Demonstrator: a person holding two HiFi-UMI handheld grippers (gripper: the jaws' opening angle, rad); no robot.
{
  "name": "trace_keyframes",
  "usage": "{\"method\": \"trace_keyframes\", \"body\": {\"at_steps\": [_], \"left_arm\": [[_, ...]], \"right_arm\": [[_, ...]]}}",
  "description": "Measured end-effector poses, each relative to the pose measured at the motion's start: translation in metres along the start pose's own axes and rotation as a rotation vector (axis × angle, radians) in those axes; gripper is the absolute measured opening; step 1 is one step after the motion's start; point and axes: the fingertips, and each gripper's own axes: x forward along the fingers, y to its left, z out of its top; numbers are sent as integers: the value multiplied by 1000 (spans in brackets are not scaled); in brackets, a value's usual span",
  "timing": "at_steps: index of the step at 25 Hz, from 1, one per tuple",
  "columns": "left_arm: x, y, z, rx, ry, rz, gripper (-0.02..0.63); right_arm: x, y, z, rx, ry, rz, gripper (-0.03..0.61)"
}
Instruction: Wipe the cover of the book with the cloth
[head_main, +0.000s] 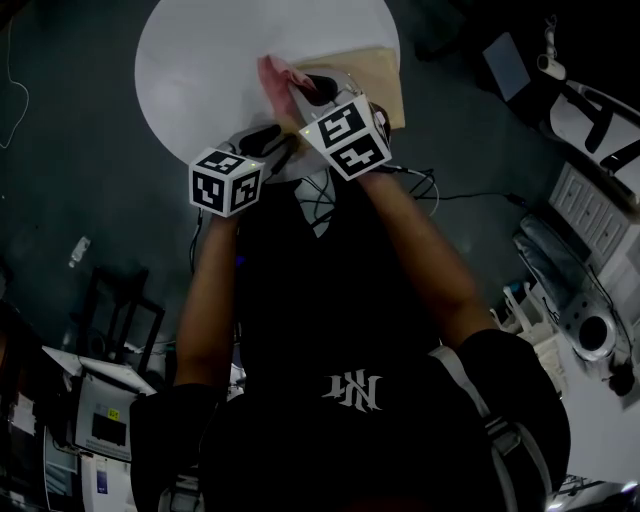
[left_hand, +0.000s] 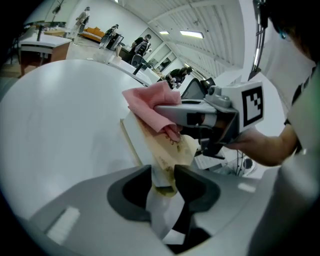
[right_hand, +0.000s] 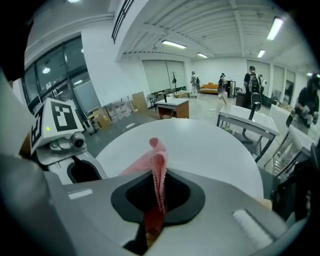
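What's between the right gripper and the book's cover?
The pink cloth, pinched in the right gripper, hangs down to the book; the left gripper view shows it best.

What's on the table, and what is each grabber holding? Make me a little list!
table: round, white
book: tan cover, lying on the table near its edge
cloth: pink, its lower end down at the book's cover
left gripper: jaws closed on the book's near corner
right gripper: jaws pinching the cloth
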Motion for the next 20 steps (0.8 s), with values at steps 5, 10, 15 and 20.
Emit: {"method": "trace_keyframes", "body": {"at_steps": [5, 10, 15, 20], "left_arm": [[0, 0, 0, -14, 4, 13, 146], [6, -2, 2, -9, 11, 30, 146], [1, -3, 1, -6, 16, 42, 146], [-1, -5, 0, -4, 18, 60, 146]], "right_arm": [[-2, -6, -3, -82, 20, -31, 12], [-16, -28, -16, -78, 36, -71, 12], [-32, -43, -28, -76, 41, -108, 12], [-49, -59, -40, -45, 41, -140, 12]]}}
